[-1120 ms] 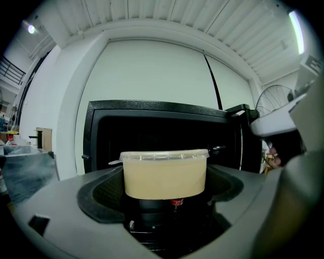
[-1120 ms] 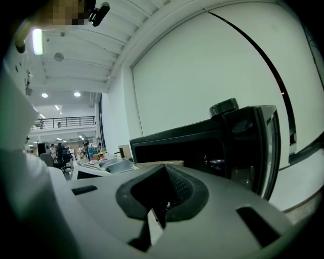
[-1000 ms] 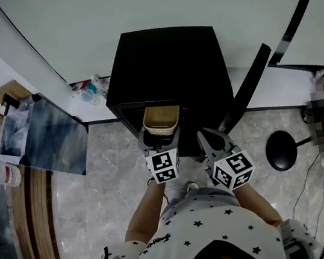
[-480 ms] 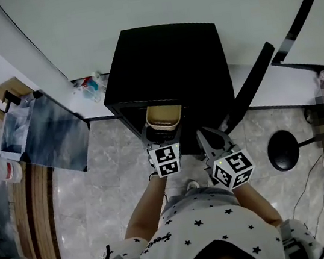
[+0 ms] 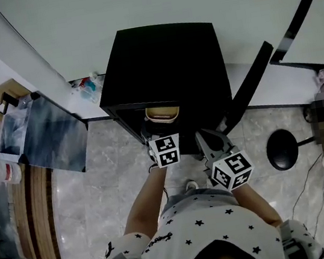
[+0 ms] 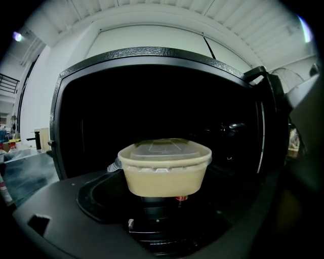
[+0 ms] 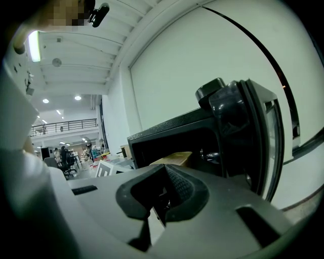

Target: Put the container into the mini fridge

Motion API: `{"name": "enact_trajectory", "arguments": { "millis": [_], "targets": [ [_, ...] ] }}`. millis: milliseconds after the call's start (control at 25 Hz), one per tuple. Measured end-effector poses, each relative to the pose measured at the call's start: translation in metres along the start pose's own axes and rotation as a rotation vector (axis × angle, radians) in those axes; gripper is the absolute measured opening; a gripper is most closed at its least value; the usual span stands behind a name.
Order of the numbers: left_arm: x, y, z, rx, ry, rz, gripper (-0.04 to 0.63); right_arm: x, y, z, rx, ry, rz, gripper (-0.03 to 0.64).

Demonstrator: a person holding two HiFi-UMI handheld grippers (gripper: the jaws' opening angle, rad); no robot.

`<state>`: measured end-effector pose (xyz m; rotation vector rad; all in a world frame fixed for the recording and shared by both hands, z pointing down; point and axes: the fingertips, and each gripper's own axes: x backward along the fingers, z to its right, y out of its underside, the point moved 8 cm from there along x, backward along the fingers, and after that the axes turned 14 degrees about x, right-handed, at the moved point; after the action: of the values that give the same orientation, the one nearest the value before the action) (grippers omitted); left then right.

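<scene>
Sitting clamped in left tongs (image 6: 161, 205) — container (image 6: 164, 166).

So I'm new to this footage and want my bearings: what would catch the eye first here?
The beige lidded container stands out first, held by the left gripper right at the dark mouth of the black mini fridge. Next comes the fridge door, swung open at the right, with the right gripper shut and empty near it.

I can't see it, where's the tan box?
Head view, centre: the container is held by the left gripper, partly inside the open mini fridge.
</scene>
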<state>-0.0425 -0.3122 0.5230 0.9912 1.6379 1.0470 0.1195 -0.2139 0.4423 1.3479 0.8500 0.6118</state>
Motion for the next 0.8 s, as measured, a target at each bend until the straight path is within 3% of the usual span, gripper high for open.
{"name": "enact_trajectory", "arguments": {
  "millis": [800],
  "targets": [
    [-0.043, -0.01, 0.004, 0.023, -0.007, -0.019, 0.509, 0.009, 0.006, 0.01, -0.008, -0.003, -0.007, -0.008]
  ]
}}
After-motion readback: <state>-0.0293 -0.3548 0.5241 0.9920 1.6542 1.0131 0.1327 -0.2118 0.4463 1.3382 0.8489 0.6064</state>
